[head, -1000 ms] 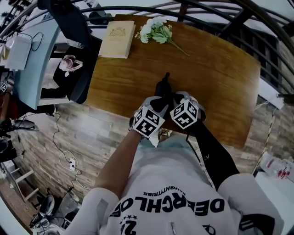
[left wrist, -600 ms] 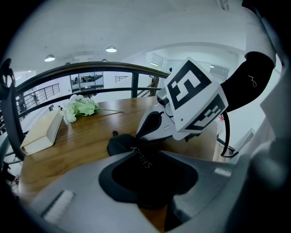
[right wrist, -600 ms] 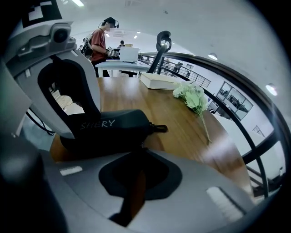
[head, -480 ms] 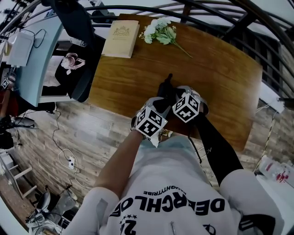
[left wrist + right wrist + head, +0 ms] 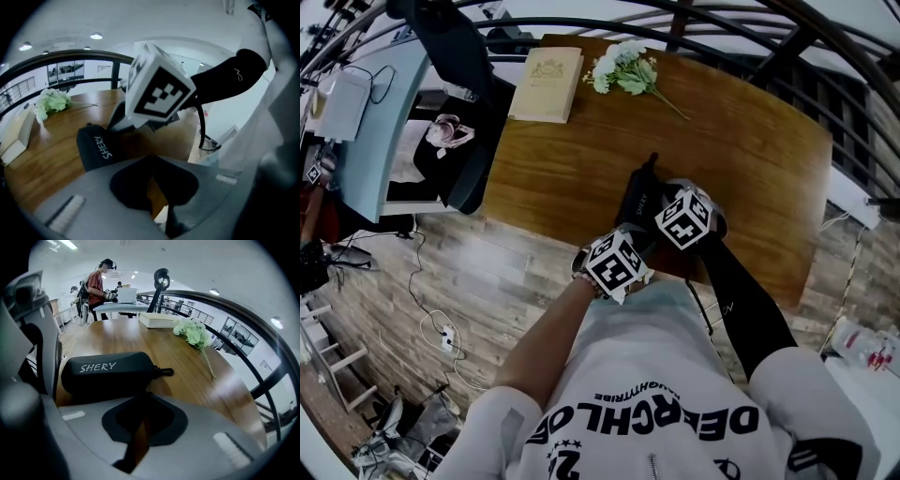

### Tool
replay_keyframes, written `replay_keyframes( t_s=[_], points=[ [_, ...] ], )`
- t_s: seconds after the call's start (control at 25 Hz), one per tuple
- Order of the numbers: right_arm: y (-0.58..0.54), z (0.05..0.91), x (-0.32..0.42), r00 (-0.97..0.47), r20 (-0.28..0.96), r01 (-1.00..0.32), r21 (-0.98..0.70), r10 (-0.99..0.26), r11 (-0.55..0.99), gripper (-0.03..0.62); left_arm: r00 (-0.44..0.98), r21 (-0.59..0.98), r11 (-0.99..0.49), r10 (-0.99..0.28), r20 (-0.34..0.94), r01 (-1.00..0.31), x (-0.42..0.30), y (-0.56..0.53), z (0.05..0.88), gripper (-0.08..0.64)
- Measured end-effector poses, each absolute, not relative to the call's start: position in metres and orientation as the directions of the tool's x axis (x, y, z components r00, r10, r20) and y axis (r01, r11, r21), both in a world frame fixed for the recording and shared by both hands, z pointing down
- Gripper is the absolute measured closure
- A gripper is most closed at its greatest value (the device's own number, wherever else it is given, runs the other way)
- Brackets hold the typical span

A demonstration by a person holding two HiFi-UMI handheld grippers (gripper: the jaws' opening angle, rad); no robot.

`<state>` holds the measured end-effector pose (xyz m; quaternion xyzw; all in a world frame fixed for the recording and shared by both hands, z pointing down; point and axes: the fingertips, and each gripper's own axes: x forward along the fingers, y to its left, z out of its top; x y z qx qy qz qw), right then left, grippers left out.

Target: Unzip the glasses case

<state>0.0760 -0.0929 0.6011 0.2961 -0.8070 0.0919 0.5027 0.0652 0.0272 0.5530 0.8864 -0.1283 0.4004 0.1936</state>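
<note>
A black zipped glasses case [image 5: 638, 194] marked SHERY lies on the wooden table [image 5: 750, 141] near its front edge. In the right gripper view the case [image 5: 110, 371] sits just beyond my right gripper [image 5: 143, 401], its loop [image 5: 164, 372] pointing right. The right jaws are shut, with only a thin slit showing wood. My left gripper [image 5: 152, 163] is shut too, with nothing in it, and stands back from the case [image 5: 96, 149] at the table's front edge. In the head view the left gripper [image 5: 628, 246] is nearer my body than the right gripper [image 5: 664, 202].
A cream book [image 5: 546, 71] and a white flower bunch [image 5: 623, 67] lie at the table's far side. A dark railing [image 5: 750, 28] curves behind the table. A black chair [image 5: 459, 112] and a desk stand to the left. A person [image 5: 96, 287] stands far off.
My left gripper has drawn back from the case toward my body. The right gripper stays beside the case, which now shows more of its length.
</note>
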Motion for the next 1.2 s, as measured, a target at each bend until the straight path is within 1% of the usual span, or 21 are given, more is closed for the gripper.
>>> replay_keyframes(
  t_s=[0.08,0.4,0.6,0.72,0.84,1.04,1.16,1.2],
  points=[
    [-0.089,0.601,0.079,-0.318,0.866,-0.575,0.148,-0.386,0.805,0.565,0.601,0.216,-0.895,-0.070,0.796,-0.391,0.060,0.033,0.566,0.547],
    [-0.060,0.599,0.089,-0.328,0.867,-0.608,0.111,-0.376,0.787,0.565,0.488,0.072,-0.809,-0.277,0.828,-0.583,0.007,-0.015,0.564,0.555],
    [-0.034,0.597,0.076,-0.361,0.862,-0.604,0.076,-0.357,0.793,0.565,0.441,0.025,-0.761,-0.349,0.827,-0.649,-0.019,-0.040,0.561,0.555],
    [-0.027,0.598,0.074,-0.372,0.858,-0.615,0.059,-0.355,0.786,0.565,0.435,0.027,-0.754,-0.349,0.830,-0.656,-0.021,-0.042,0.559,0.553],
    [-0.028,0.598,0.078,-0.369,0.857,-0.633,0.052,-0.361,0.772,0.565,0.460,0.018,-0.764,-0.369,0.808,-0.645,-0.009,-0.046,0.545,0.528],
    [-0.028,0.597,0.079,-0.367,0.857,-0.631,0.058,-0.363,0.773,0.565,0.474,-0.072,-0.784,-0.442,0.761,-0.616,0.015,-0.066,0.530,0.494],
    [-0.028,0.598,0.079,-0.366,0.857,-0.632,0.057,-0.362,0.773,0.565,0.473,-0.060,-0.796,-0.416,0.777,-0.602,0.021,-0.067,0.544,0.495],
    [-0.028,0.599,0.079,-0.367,0.857,-0.632,0.057,-0.362,0.773,0.565,0.483,-0.037,-0.794,-0.405,0.776,-0.606,0.022,-0.066,0.548,0.532]
  ],
)
